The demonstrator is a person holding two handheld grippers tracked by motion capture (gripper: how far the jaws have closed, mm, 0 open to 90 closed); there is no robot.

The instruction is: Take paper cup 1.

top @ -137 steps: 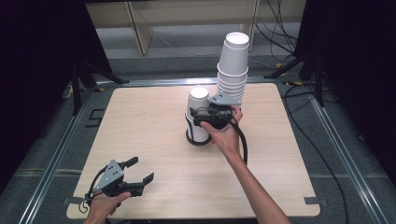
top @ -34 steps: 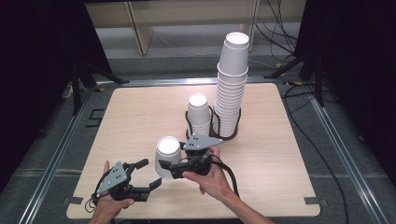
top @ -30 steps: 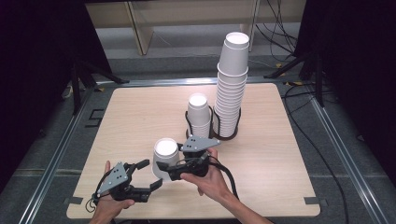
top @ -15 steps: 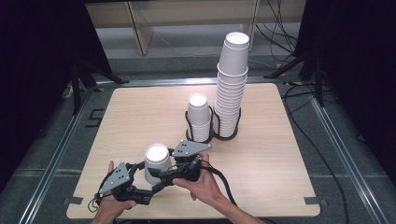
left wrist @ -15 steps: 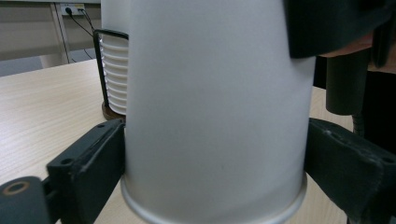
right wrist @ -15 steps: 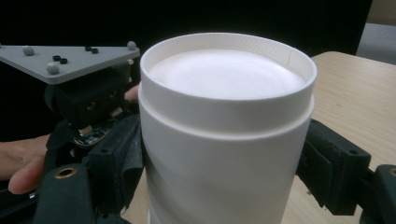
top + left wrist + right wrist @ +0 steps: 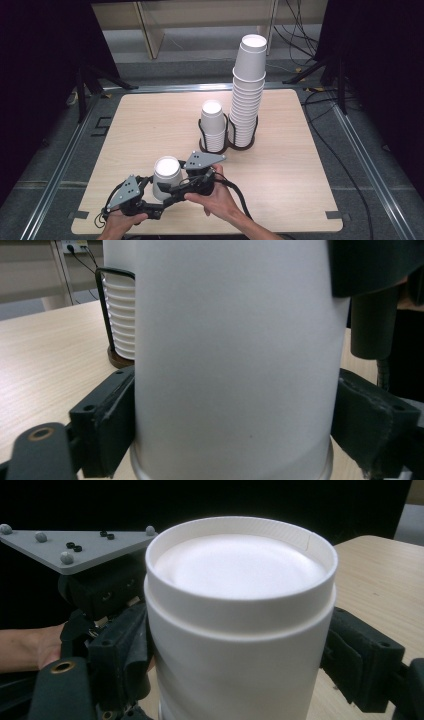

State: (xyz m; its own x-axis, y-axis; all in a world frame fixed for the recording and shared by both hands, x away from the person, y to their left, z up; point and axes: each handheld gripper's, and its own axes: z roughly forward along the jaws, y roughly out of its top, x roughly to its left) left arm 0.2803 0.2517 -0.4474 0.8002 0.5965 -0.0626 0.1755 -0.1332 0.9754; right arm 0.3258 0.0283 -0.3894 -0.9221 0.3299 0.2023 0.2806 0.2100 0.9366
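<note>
On your pale wooden counter point(image 7: 140, 125) in the dark-curtained room, the upside-down white paper cup point(image 7: 166, 178) has come from the far holder to the near left edge, where your left tool point(image 7: 150, 197), just closing, and right tool point(image 7: 172, 190) both pinch it.

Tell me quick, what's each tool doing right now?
Left tool: jaws just closed, shut on the upside-down white paper cup.
Right tool: shut on the same cup.
</note>
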